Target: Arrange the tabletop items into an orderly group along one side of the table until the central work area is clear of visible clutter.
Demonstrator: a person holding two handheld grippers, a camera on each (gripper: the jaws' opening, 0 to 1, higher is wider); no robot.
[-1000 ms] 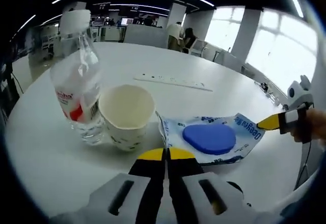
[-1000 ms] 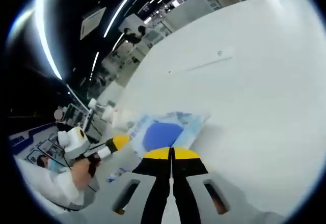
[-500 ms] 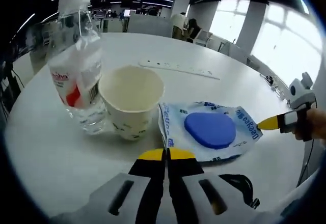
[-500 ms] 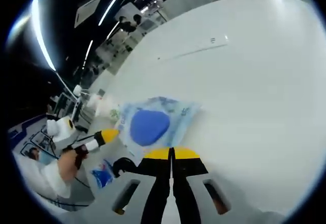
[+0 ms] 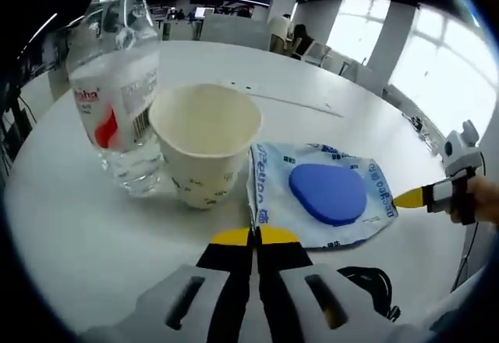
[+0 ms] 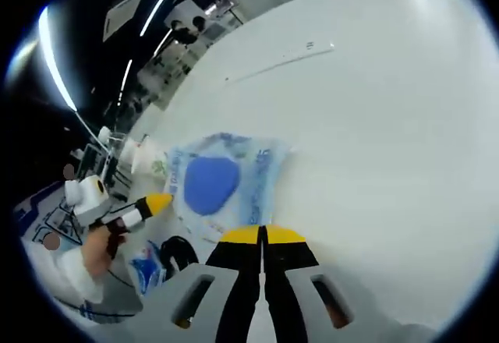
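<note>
A clear water bottle (image 5: 117, 101) with a red and white label stands upright at the left of the white round table (image 5: 70, 226). A paper cup (image 5: 204, 144) stands upright against its right side. Right of the cup lies a flat blue and white packet (image 5: 327, 195) with a round blue pad inside. My left gripper (image 5: 255, 236) is shut on the packet's near edge. The right gripper (image 5: 409, 197) reaches in from the right, its yellow tip at the packet's far corner. In the right gripper view, the right gripper (image 6: 263, 235) is shut, and the packet (image 6: 214, 183) lies just left of its tips.
A long white strip (image 5: 296, 103) lies farther back on the table. A black coiled thing (image 5: 366, 284) and a small blue packet (image 6: 148, 273) sit low beside the left gripper. Office desks and people stand in the background. Windows are at the right.
The packet has slid closer to the cup with my left gripper. In the right gripper view it has shifted left, from right at the jaw tips to beside them.
</note>
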